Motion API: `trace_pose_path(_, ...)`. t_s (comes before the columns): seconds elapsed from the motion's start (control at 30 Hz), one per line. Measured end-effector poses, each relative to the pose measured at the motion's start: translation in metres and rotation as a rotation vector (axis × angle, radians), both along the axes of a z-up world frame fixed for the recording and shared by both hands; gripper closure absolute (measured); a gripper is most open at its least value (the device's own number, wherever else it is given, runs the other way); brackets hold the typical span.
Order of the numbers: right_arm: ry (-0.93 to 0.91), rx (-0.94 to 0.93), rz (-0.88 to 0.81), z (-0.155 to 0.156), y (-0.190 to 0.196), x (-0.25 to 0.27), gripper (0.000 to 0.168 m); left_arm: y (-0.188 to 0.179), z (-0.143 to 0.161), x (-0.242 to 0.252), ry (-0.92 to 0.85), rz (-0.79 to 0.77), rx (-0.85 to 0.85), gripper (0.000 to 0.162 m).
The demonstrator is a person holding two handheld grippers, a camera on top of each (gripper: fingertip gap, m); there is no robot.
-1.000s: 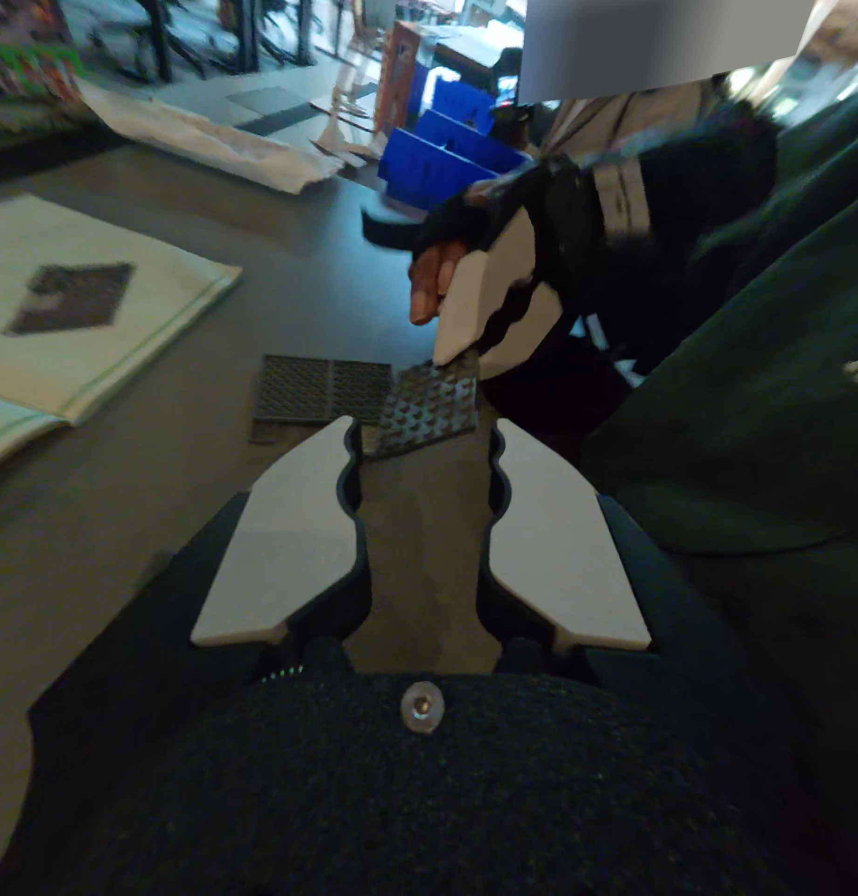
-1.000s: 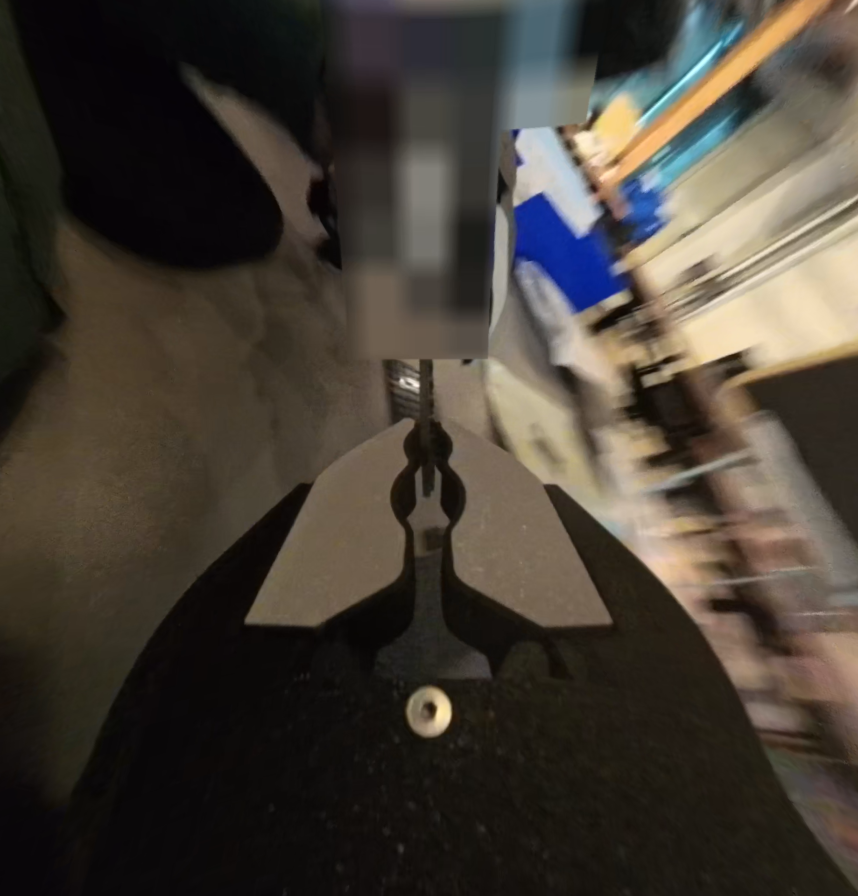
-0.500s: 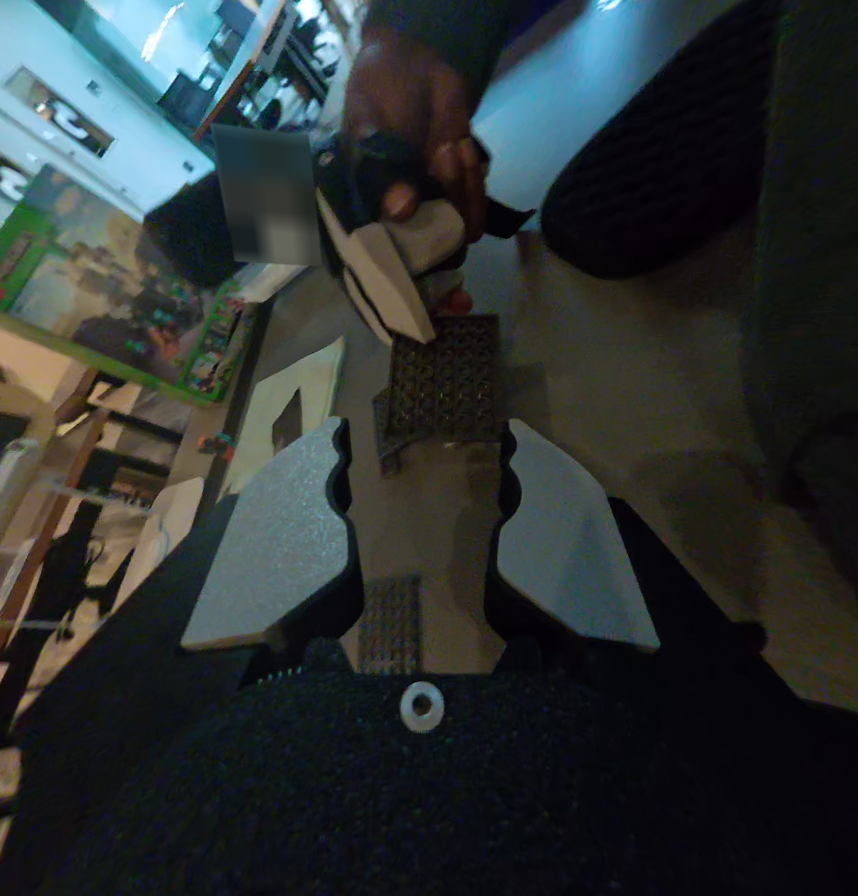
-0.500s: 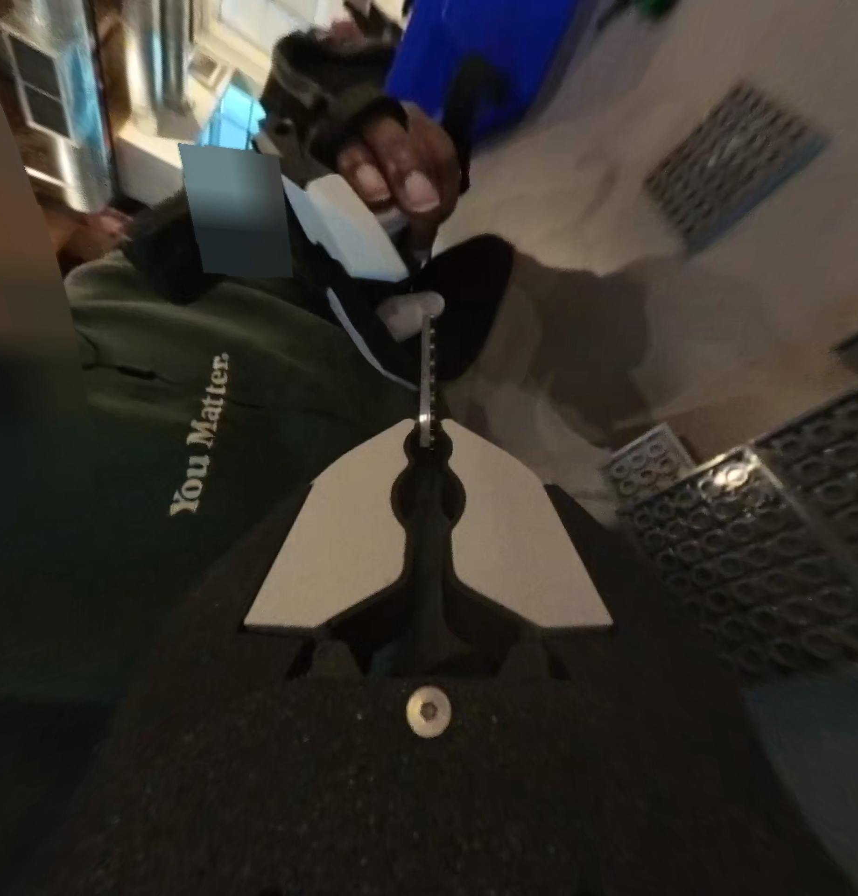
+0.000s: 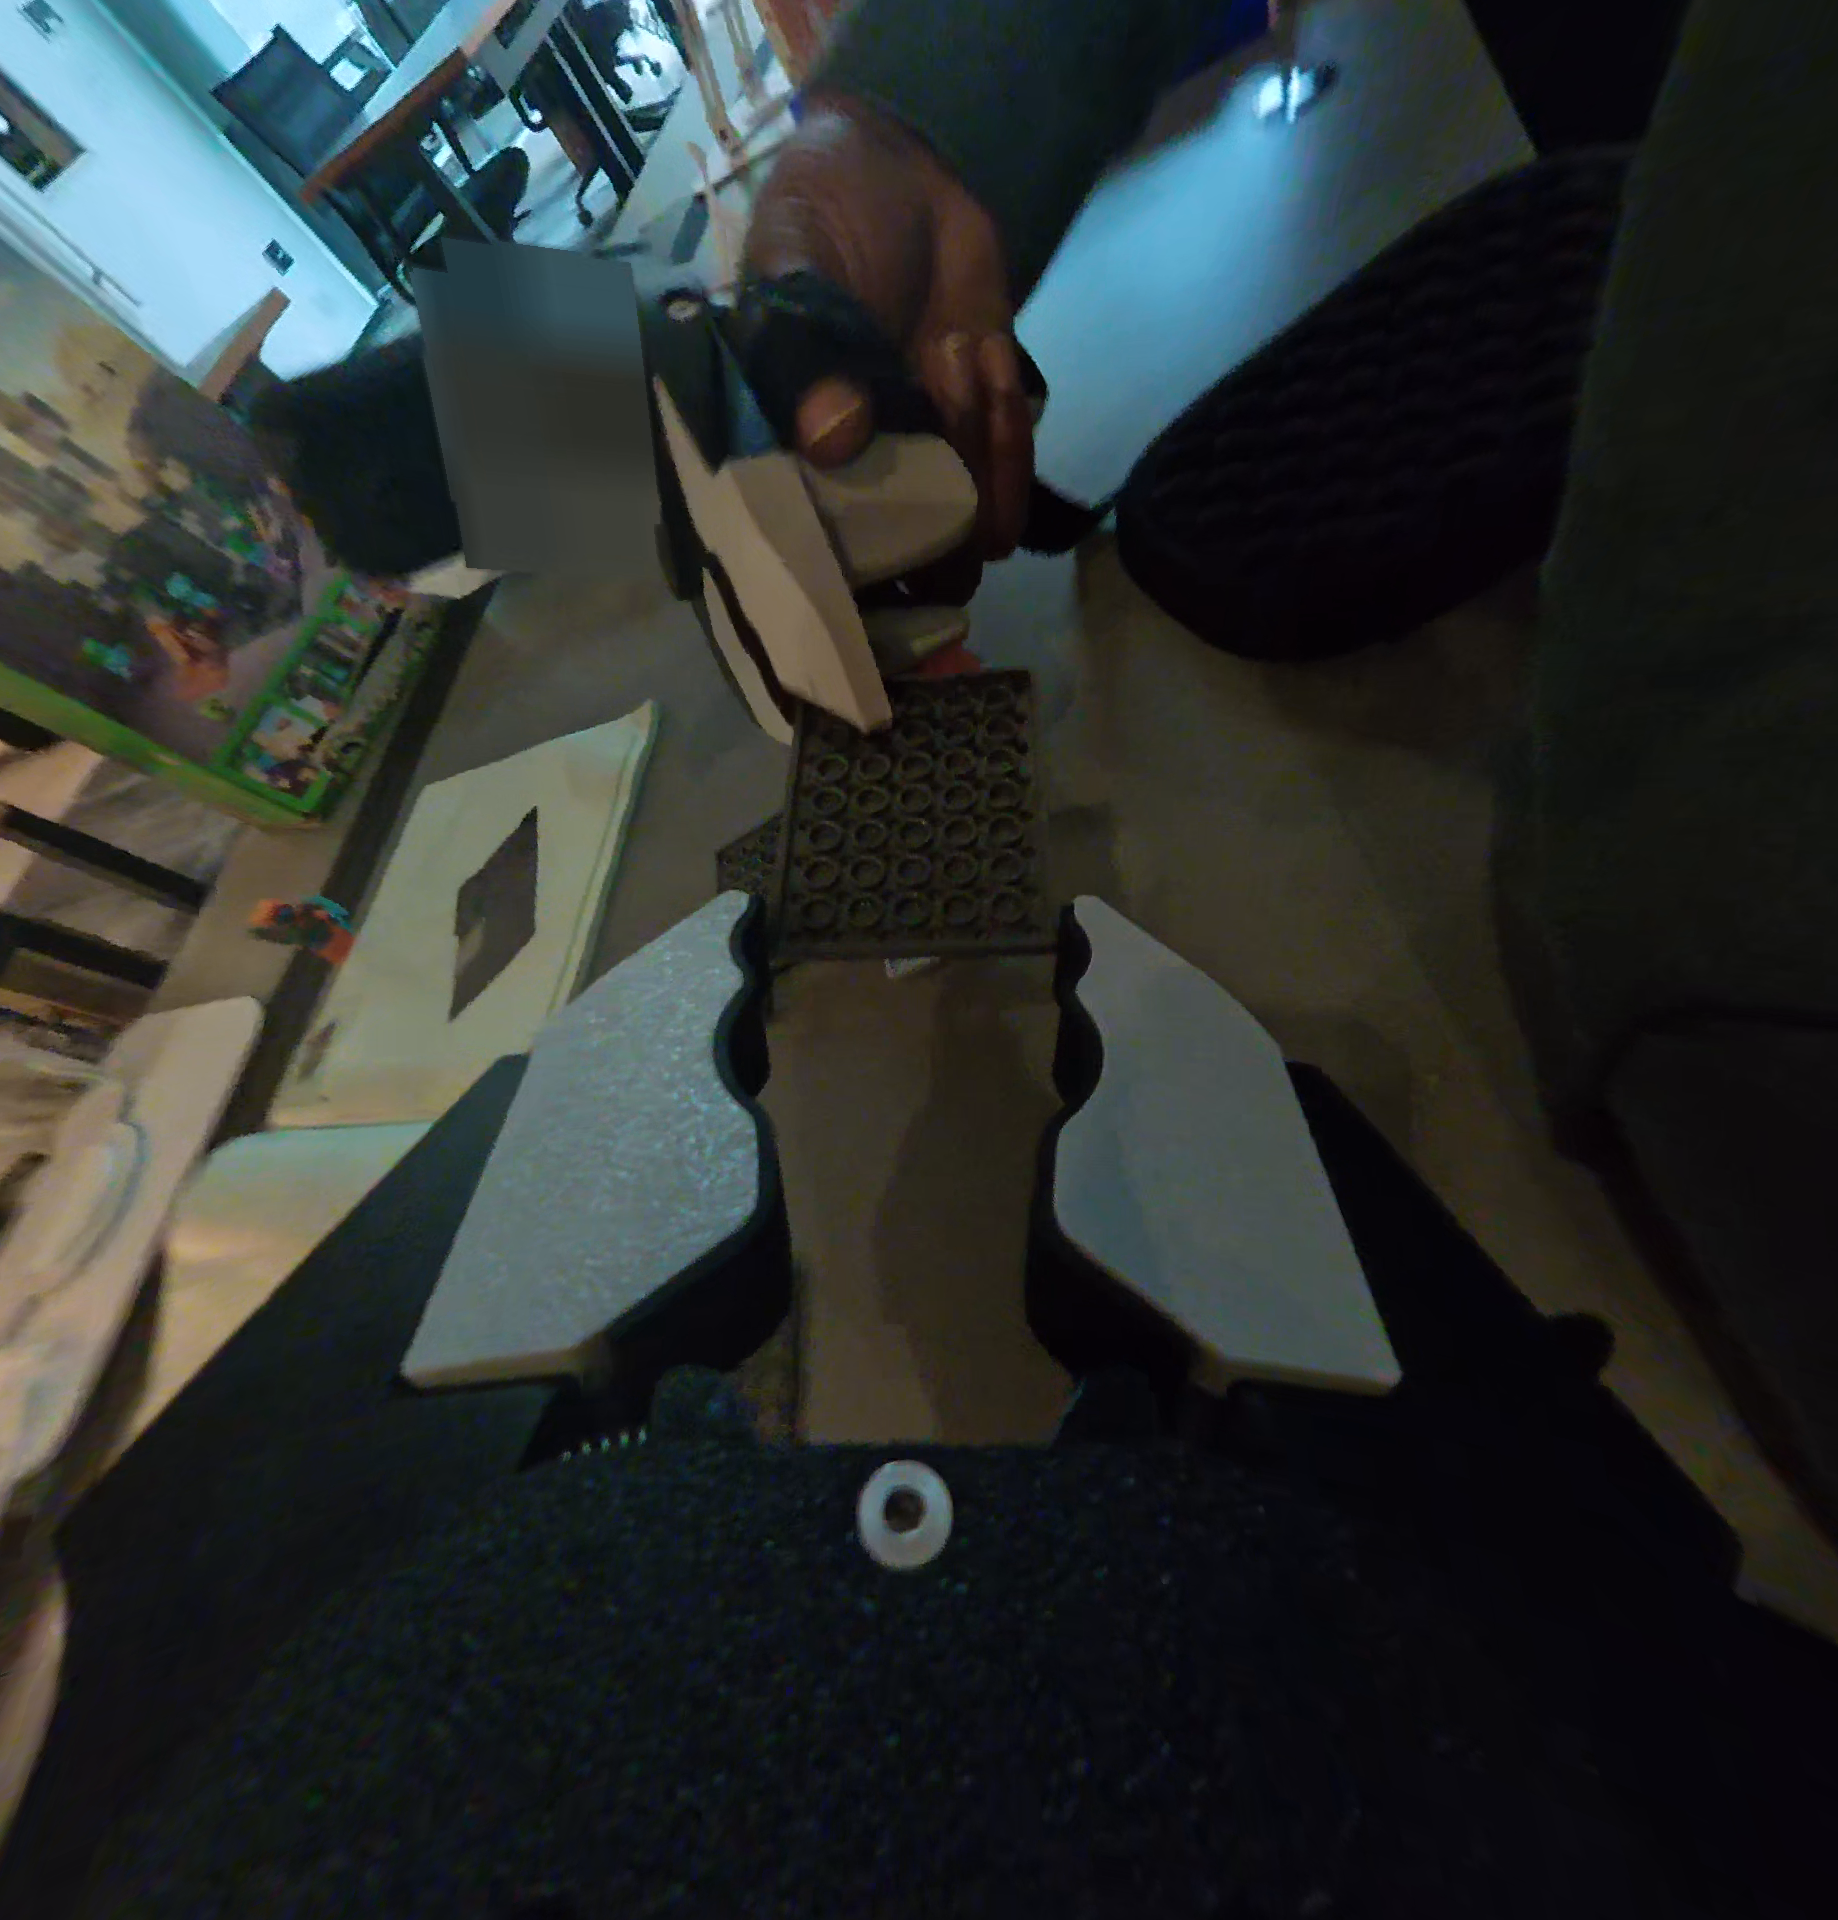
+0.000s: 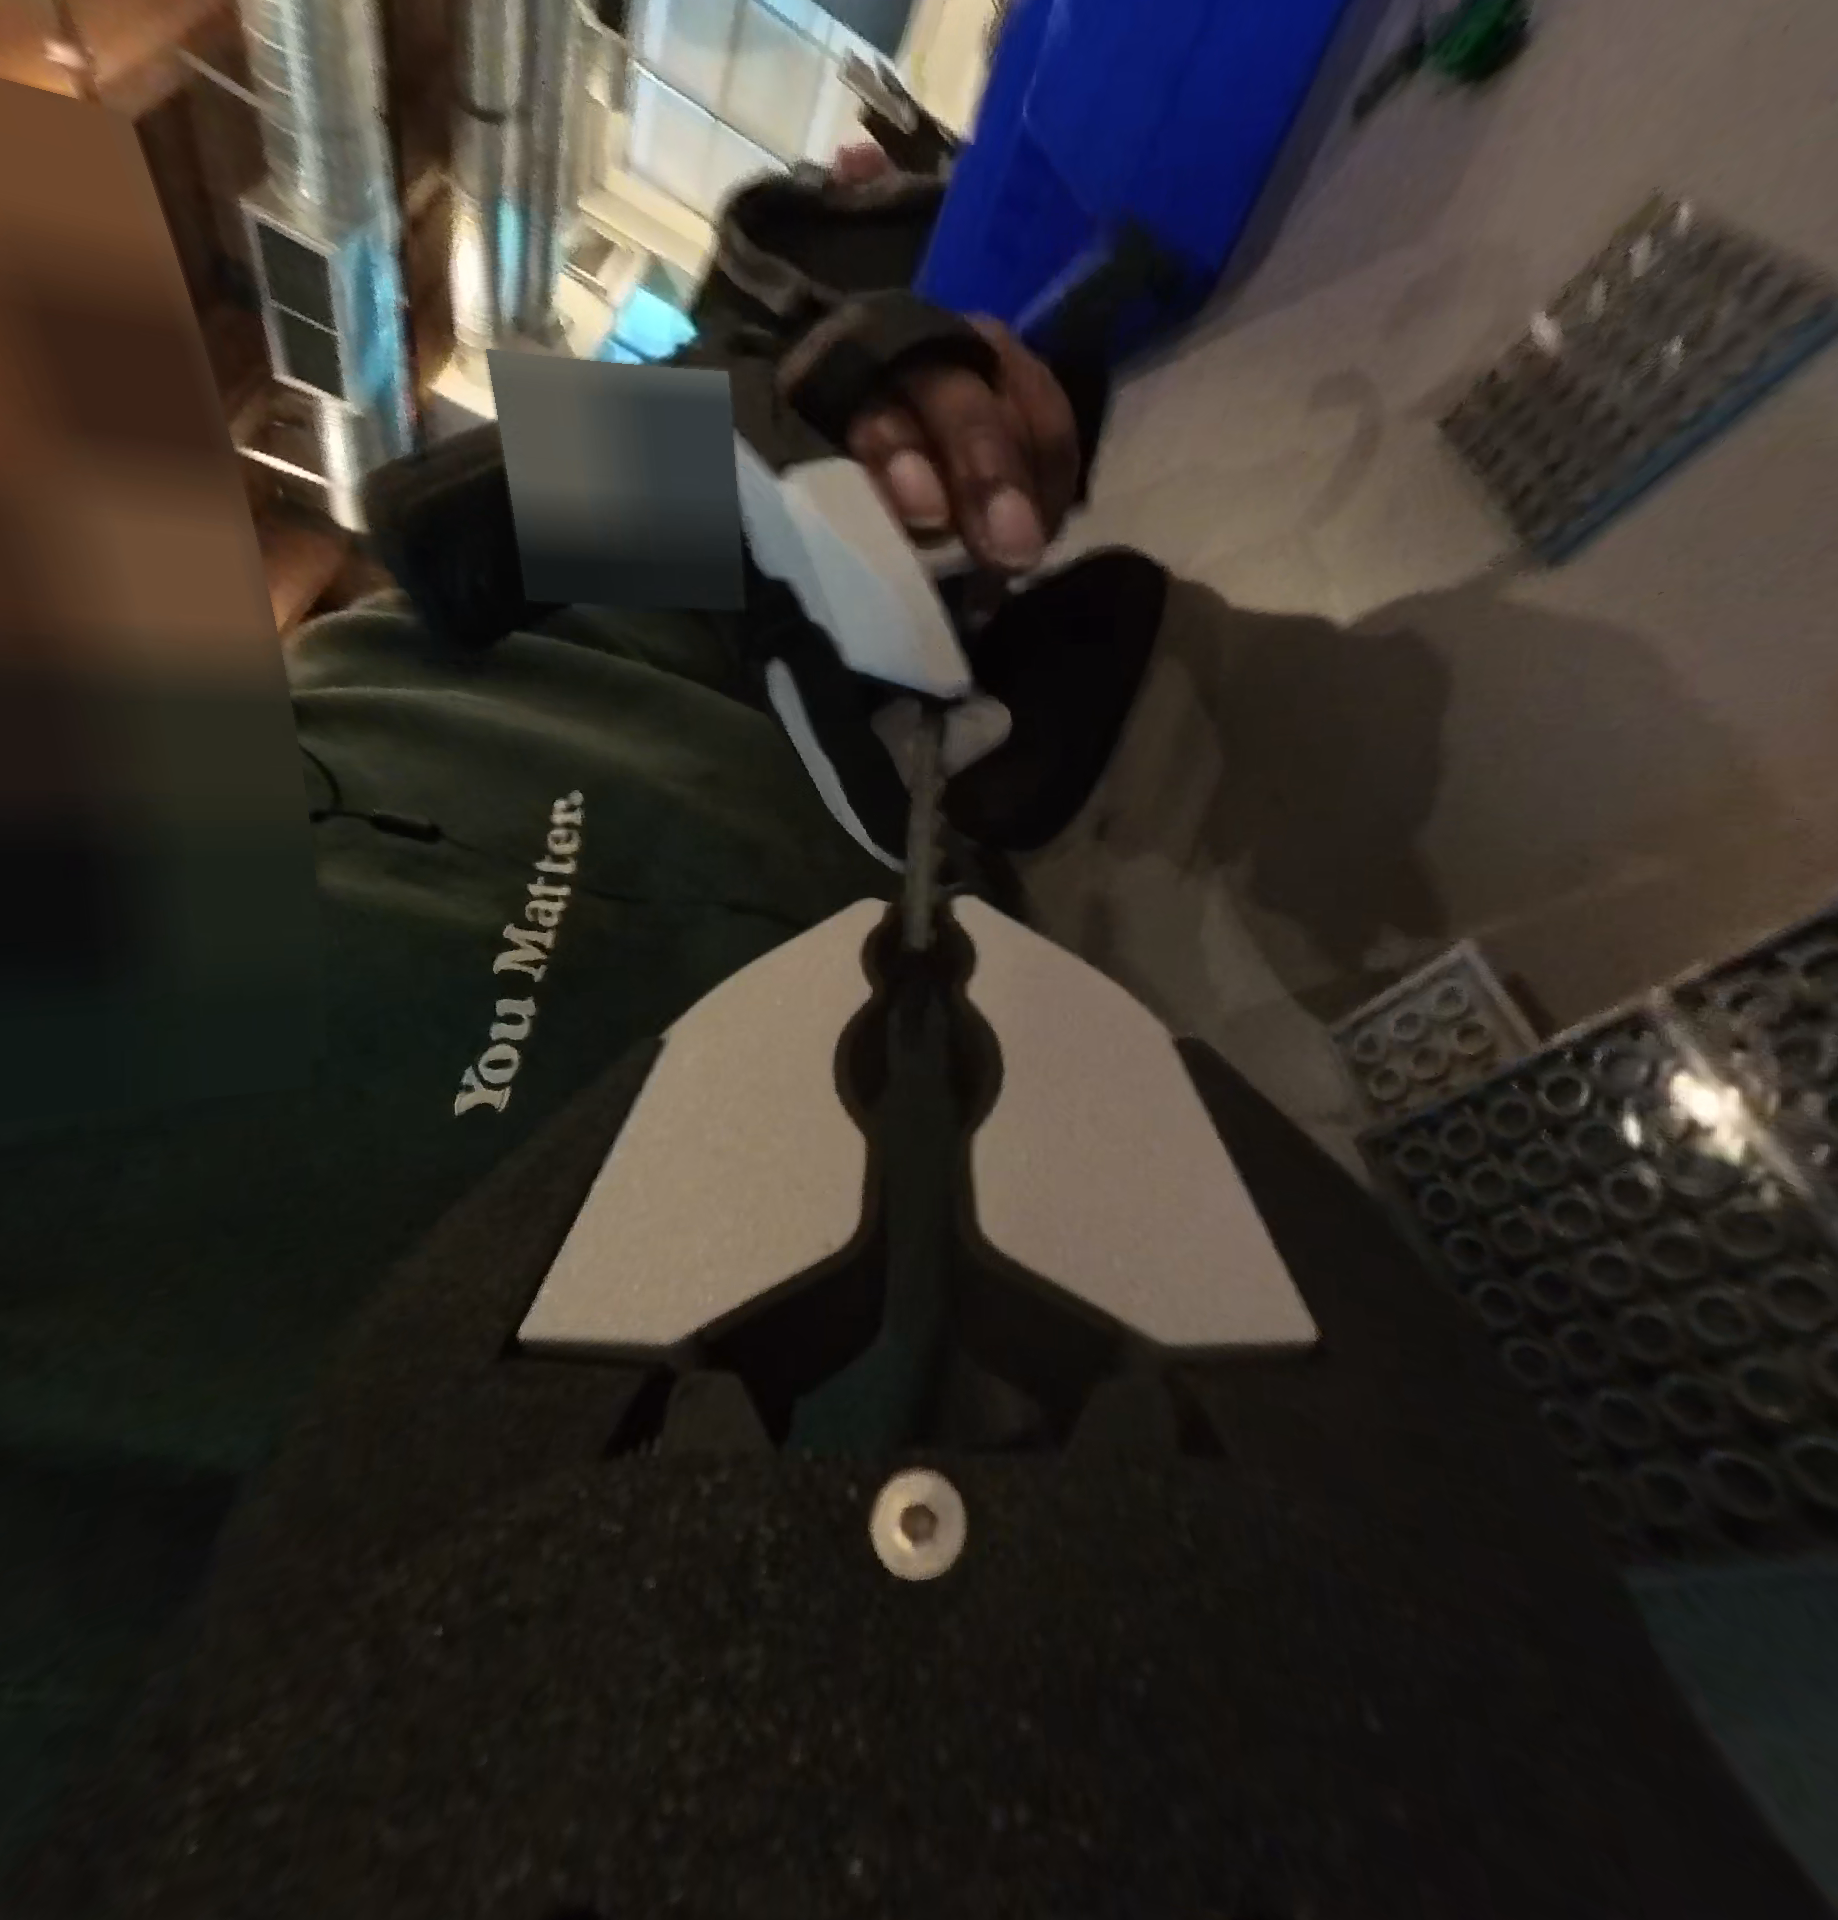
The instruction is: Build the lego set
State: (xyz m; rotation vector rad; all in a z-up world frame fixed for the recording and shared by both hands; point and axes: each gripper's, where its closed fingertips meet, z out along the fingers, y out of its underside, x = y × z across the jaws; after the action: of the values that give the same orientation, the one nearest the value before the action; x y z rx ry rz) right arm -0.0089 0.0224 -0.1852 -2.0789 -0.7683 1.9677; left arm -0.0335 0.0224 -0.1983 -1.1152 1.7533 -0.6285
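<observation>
I've brought the grey plate (image 5: pixel 915 831) closer; its near edge now sits between my left gripper's (image 5: pixel 910 930) fingertips.

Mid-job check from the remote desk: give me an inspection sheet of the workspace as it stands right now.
Surface: matte grey tabletop, partly in shadow.
Job's things: dark grey studded lego plate held edge-on by the right gripper, underside showing in the left wrist view; more grey studded plates lie flat on the table.
Clutter: open white instruction booklet; green-edged lego box; blue plastic bin.
Grippers: right gripper shut on the plate's edge; left gripper open, its fingertips level with the plate's near edge, not gripping.
Cables: nothing seen.
Surroundings: person's dark green sleeve; desks and chairs in the background.
</observation>
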Motion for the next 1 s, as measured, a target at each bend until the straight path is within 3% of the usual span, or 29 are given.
trace_pose_path(0.1,-0.039,0.193,-0.082,-0.001,0.017,0.015,0.125,0.013,-0.001,-0.002,-0.029,0.053,-0.122,0.110)
trace_pose_path(0.27,-0.335,0.722,-0.195,-0.025,0.041,0.061,0.121,0.034,-0.029,-0.007,0.064,0.199,-0.393,0.109)
trace_pose_path(0.37,-0.535,0.917,-0.147,-0.052,0.038,0.078,0.105,0.034,-0.043,0.000,0.102,0.226,-0.533,0.109)
trace_pose_path(0.57,-0.607,0.947,-0.094,-0.083,0.034,0.084,0.091,0.038,-0.059,0.016,0.148,0.250,-0.591,0.109)
trace_pose_path(1.0,-0.552,0.953,-0.080,-0.087,0.056,0.083,0.089,0.033,-0.067,0.021,0.158,0.237,-0.525,0.109)
